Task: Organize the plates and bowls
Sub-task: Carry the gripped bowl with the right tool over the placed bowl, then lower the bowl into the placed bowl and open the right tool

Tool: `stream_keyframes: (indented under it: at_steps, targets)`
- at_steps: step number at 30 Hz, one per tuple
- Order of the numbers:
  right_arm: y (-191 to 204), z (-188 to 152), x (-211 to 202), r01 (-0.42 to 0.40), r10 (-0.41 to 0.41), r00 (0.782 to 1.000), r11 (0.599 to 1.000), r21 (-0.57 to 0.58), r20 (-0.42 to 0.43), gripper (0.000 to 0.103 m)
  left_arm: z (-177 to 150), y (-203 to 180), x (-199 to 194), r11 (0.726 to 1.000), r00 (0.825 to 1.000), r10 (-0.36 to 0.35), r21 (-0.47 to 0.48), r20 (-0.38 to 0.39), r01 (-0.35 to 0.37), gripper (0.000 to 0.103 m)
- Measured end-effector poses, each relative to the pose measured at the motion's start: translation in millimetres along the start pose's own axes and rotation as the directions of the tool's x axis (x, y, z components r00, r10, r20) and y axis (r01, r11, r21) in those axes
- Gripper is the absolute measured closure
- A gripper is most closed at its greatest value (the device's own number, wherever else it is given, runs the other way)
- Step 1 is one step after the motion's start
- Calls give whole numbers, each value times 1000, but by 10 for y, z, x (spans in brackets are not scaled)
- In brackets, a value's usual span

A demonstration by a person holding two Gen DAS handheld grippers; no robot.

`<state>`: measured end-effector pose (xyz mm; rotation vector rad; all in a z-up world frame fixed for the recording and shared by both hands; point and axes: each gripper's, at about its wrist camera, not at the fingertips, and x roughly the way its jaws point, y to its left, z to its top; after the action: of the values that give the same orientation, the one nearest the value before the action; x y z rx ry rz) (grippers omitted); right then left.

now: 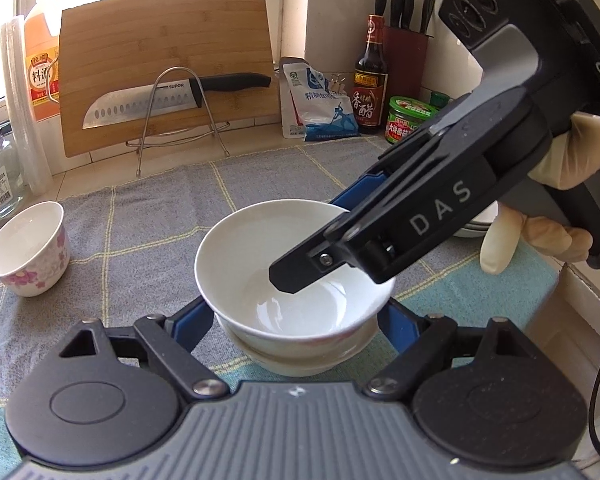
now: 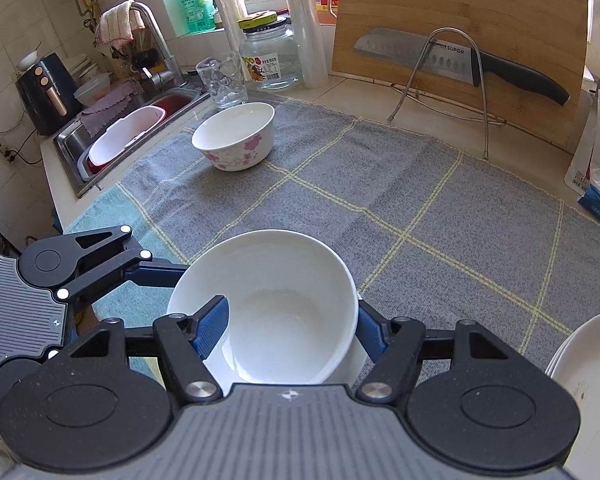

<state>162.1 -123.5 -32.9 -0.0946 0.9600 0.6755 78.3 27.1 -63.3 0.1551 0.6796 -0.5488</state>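
Observation:
A plain white bowl (image 1: 296,264) is nested in a second white bowl (image 1: 296,354) on the grey checked cloth (image 1: 148,216). My left gripper (image 1: 296,320) straddles the lower bowl, its blue fingers (image 1: 192,318) at both sides of it. My right gripper (image 2: 288,328) is open around the top bowl (image 2: 276,312): one blue finger (image 2: 212,330) is inside the rim, the other outside it. In the left wrist view the right gripper (image 1: 324,248) comes in from the right over the rim. A pink-flowered bowl (image 1: 30,248) stands apart at the left, also in the right wrist view (image 2: 236,136).
White plates (image 2: 588,376) are stacked at the right. A cutting board (image 1: 168,64) and a knife (image 1: 172,98) on a wire rack stand at the back. Bottles, a jar (image 1: 412,118) and a salt bag (image 1: 324,104) line the wall. A sink (image 2: 116,136) lies beyond the cloth's left end.

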Motion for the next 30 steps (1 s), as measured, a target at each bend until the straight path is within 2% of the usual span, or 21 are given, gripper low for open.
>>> stream_keyframes:
  at_steps: [17, 19, 21, 24, 30]
  targets:
    - [-48, -38, 65, 15, -15, 1000, 1000, 18, -1, 30, -28, -43, 65, 1000, 1000, 3, 24, -16, -2, 12]
    - [-42, -44, 64, 15, -15, 1000, 1000, 17, 0, 27, -37, -41, 71, 1000, 1000, 4, 31, -22, -4, 11]
    - [-35, -47, 48, 17, -17, 1000, 1000, 12, 8, 15, -57, -27, 51, 1000, 1000, -7, 25, -13, 7, 8]
    - [-17, -38, 9, 10, -10, 1000, 1000, 11, 21, 9, -59, 3, 13, 1000, 1000, -15, 18, -4, 15, 6]
    - [47, -8, -23, 30, -30, 999, 999, -15, 30, 2, -88, 26, -75, 1000, 1000, -21, 19, 2, 21, 6]
